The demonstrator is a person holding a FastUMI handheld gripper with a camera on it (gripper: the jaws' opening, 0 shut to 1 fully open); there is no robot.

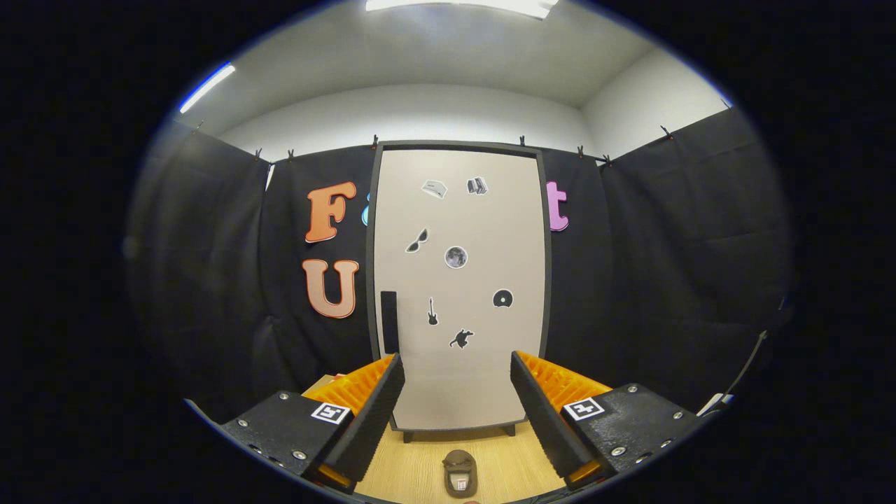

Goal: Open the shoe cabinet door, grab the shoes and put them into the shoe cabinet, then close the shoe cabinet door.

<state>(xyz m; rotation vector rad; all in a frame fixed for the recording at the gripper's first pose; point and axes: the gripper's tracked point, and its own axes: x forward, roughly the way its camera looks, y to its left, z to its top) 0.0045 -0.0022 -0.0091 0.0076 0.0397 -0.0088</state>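
Item: shoe cabinet door [458, 280], shut, standing beyond my gripper [457, 378], which I am holding wide and empty; shoe [460, 473] lying on the floor between the fingers; I am judging the dark handle [389, 322] the right first target.

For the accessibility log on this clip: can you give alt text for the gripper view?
A tall shoe cabinet stands ahead with its pale door closed, small stickers on it and a dark handle near its left edge. The tongs are open and hold nothing; a brown shoe lies on the wooden floor between them.
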